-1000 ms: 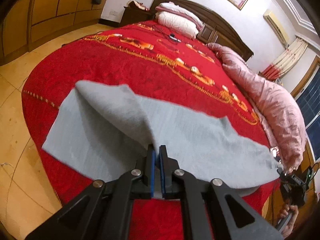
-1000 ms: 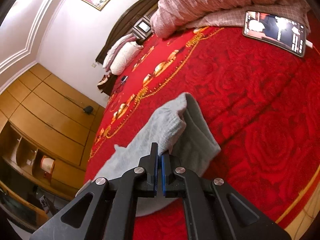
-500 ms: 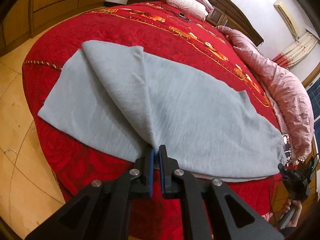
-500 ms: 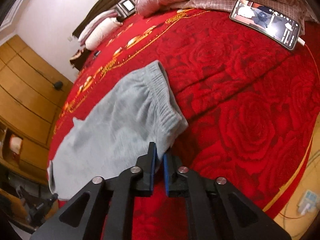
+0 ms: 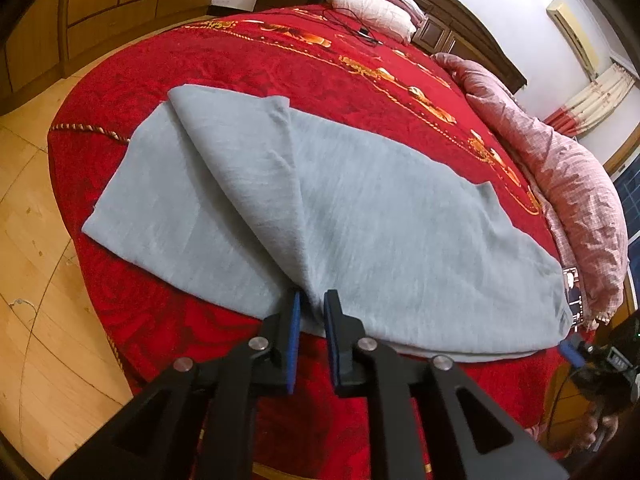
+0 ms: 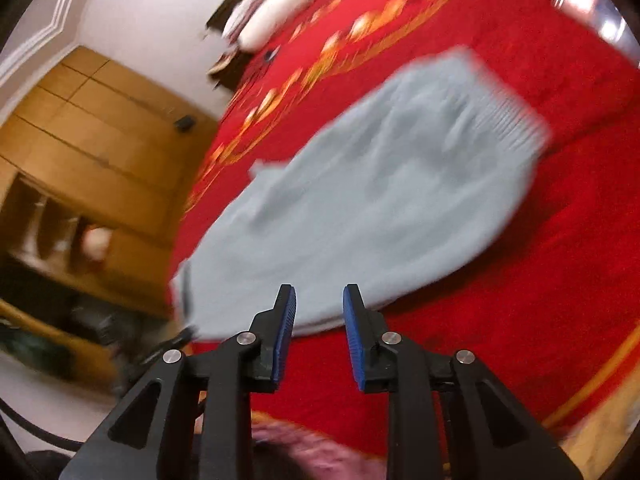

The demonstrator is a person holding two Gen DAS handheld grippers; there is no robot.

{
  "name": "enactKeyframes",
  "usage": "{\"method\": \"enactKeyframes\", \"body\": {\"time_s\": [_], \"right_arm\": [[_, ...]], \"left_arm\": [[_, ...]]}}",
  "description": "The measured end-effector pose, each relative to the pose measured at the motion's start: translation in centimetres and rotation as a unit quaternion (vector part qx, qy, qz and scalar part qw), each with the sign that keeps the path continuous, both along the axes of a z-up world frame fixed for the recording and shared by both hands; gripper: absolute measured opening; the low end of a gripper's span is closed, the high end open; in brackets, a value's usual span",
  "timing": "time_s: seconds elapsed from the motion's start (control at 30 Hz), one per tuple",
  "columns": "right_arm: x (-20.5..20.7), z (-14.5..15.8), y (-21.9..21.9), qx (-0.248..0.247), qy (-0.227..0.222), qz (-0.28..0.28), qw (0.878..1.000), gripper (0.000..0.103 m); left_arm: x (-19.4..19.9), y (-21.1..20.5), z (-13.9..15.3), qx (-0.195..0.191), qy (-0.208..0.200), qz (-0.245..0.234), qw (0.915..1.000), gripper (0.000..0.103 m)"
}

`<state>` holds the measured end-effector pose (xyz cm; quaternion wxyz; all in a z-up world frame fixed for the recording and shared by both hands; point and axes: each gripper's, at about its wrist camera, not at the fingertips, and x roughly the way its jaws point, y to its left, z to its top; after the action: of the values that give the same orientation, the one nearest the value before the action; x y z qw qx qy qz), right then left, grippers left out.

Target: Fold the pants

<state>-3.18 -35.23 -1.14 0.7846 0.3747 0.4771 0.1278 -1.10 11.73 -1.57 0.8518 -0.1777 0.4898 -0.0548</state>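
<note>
Grey pants [image 5: 360, 216] are spread flat on the red bedspread [image 5: 280, 60], folded lengthwise, with one leg end angled off toward the foot of the bed. The left gripper [image 5: 310, 312] is seen parted at the near edge of the pants, a ridge of fabric lying just between its blue pads without being pinched. The right gripper [image 6: 318, 312] is held open, nothing between its fingers, just short of the pants' near edge in a motion-blurred view.
</note>
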Motion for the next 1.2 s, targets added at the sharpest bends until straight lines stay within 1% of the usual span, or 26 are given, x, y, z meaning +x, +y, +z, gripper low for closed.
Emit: {"method": "enactKeyframes", "body": {"time_s": [0.03,0.13,0.2,0.27,0.47,0.6,0.8,1.0,1.17,1.2], "right_arm": [[0.4,-0.9,0.8,0.013,0.013,0.008,1.000,0.026],[1.1,-2.7,2.0,0.023,0.041,0.013,0.999,0.026],[1.3,-3.6,2.1,0.036,0.055,0.009,0.998,0.026],[1.5,-4.3,2.1,0.037,0.066,0.000,0.997,0.026],[2.2,-4.9,2.8,0.025,0.089,-0.018,0.996,0.026],[1.8,-5.1,3.2,0.024,0.103,-0.023,0.994,0.026],[1.7,-5.8,2.8,0.056,0.108,-0.036,0.992,0.026],[2.0,-5.1,2.8,0.058,0.090,-0.039,0.993,0.026],[2.3,-5.3,2.7,0.064,0.089,-0.045,0.993,0.026],[2.4,-5.4,2.7,0.066,0.086,-0.045,0.993,0.024]], "left_arm": [[0.0,0.0,0.0,0.000,-0.001,0.000,1.0000,0.011],[0.0,0.1,0.1,0.002,-0.003,-0.001,1.0000,0.011],[-0.1,0.3,0.0,0.000,-0.003,0.000,1.0000,0.011],[-0.2,0.4,-0.1,-0.003,-0.002,-0.001,1.0000,0.011],[-0.2,0.5,-0.2,-0.007,-0.005,-0.003,1.0000,0.012],[-0.3,0.7,-0.2,-0.011,-0.007,-0.003,0.9999,0.012],[-0.4,0.7,-0.3,-0.013,-0.007,-0.003,0.9999,0.012],[-0.3,0.7,-0.4,-0.012,-0.006,-0.003,0.9999,0.012],[-0.3,0.7,-0.4,-0.012,-0.006,-0.003,0.9999,0.012],[-0.3,0.7,-0.4,-0.012,-0.006,-0.003,0.9999,0.013]]}}
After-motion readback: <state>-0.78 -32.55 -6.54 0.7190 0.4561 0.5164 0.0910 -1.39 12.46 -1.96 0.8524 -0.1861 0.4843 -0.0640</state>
